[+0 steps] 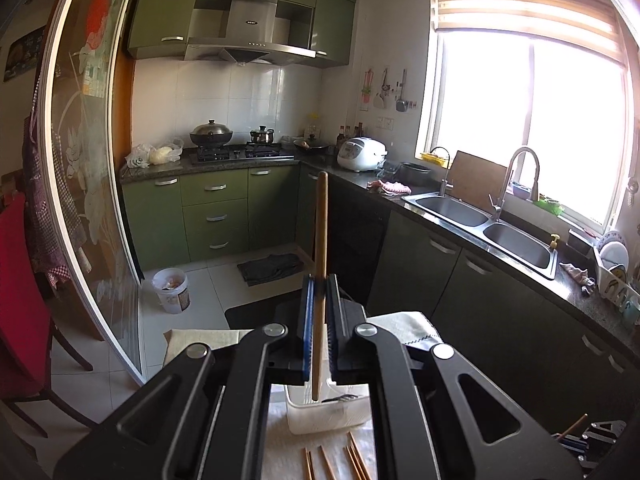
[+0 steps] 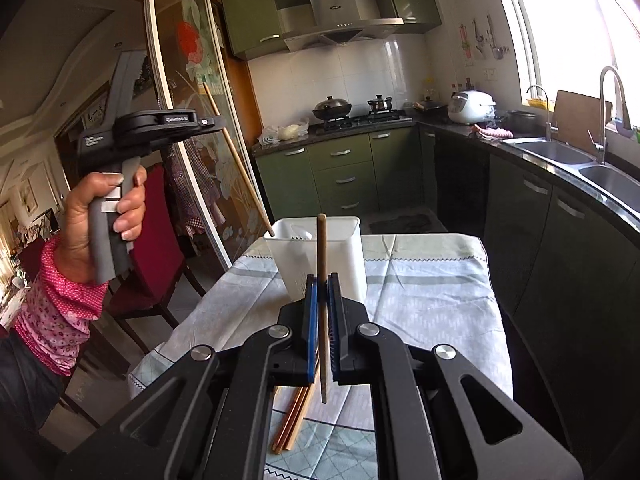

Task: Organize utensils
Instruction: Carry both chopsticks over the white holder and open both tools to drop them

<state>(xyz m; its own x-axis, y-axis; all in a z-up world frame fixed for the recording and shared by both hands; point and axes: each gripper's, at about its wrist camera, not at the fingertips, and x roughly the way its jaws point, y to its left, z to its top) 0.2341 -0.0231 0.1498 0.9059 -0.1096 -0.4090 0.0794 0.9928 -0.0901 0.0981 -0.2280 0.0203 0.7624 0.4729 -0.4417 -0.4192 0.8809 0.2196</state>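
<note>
My left gripper (image 1: pixel 319 288) is shut on a light wooden chopstick (image 1: pixel 321 240) that stands nearly upright, its lower tip over the white utensil holder (image 1: pixel 320 416). Seen from the right wrist, the left gripper (image 2: pixel 218 122) is raised at the left with its chopstick (image 2: pixel 240 164) slanting down to the white holder's (image 2: pixel 340 256) left rim. My right gripper (image 2: pixel 322 286) is shut on a darker brown chopstick (image 2: pixel 322 280), held upright in front of the holder. Several loose chopsticks (image 2: pixel 294 420) lie on the tablecloth (image 2: pixel 420 308) below; loose chopsticks (image 1: pixel 340 460) also show in the left wrist view.
A person's hand (image 2: pixel 100 216) with a pink sleeve grips the left handle. A red chair (image 2: pixel 156 256) stands left of the table. Green cabinets (image 1: pixel 216 216), a stove (image 1: pixel 240 152) and a double sink (image 1: pixel 488 224) line the kitchen behind. A glass sliding door (image 1: pixel 88 200) is at the left.
</note>
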